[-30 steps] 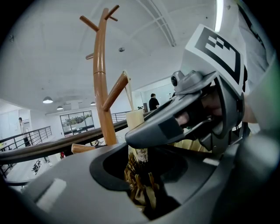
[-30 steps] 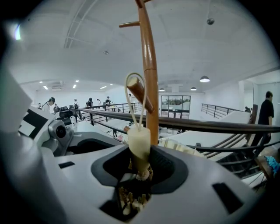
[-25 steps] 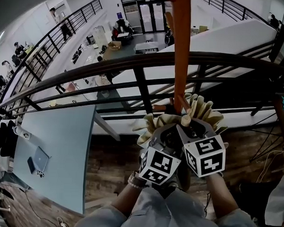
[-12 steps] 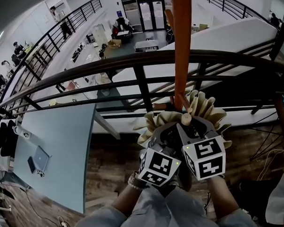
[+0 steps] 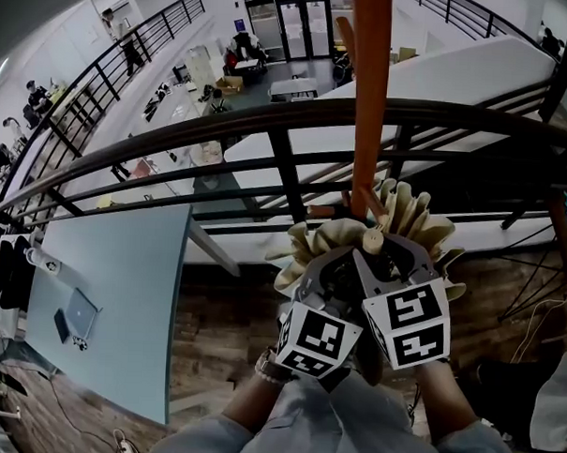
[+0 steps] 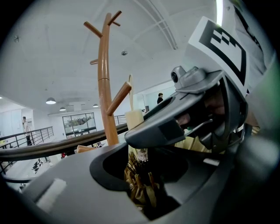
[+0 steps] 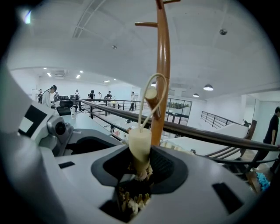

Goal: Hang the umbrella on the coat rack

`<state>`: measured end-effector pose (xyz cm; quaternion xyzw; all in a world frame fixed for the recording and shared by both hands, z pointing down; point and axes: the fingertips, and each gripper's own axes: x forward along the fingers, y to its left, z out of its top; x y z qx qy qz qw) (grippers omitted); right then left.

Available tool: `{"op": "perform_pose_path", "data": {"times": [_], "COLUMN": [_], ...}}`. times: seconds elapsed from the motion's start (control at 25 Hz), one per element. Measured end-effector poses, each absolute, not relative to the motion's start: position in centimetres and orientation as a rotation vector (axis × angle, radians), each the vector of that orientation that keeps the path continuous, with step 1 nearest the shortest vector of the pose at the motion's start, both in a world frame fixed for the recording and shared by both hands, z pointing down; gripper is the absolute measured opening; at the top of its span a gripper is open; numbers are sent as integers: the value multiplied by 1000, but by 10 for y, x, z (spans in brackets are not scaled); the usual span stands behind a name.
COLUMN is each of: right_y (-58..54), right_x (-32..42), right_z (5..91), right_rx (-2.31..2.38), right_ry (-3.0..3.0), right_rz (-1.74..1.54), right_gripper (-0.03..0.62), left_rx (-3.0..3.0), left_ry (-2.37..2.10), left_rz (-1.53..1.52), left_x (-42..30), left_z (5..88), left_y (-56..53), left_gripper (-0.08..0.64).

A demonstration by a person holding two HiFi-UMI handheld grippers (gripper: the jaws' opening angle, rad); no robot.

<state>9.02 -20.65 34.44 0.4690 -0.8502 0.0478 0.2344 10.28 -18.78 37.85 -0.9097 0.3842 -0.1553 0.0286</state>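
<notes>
Little has shifted this past second: our left gripper (image 6: 141,181) and right gripper (image 7: 138,175) still clamp the umbrella (image 7: 140,144) against the coat rack (image 7: 162,65), its cord loop (image 7: 140,113) seemingly round a peg (image 7: 153,103), so release looks near.

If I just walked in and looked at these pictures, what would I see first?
First you'd see the tall orange-brown coat rack, rising up the middle in front of the dark railing. Then you'd see the cream umbrella close against it. The left tool and right tool grip it together, and its cord loop is up by a peg.
</notes>
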Motion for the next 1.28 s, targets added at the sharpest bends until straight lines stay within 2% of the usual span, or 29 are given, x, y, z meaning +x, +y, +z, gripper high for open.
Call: {"op": "perform_pose_path", "data": {"times": [0.84,1.08,1.28], "right_y": [-202,-203,-202], "right_x": [88,92,91], "right_z": [350,352,351], "right_rx": [1235,1248,1248], "right_ry": [-2287,-2249,-2245], "right_rz": [91,72,66], "right_gripper": [138,138,138], "left_rx": [-2800,-2846,-2824], "left_ry": [1129,1168,1206], "left_rz": [-519,-412,-213], "left_x": [85,47,41], "left_z": [380,355,299], "left_y": [-171,-163,-173], "left_gripper": [140,140,140]}}
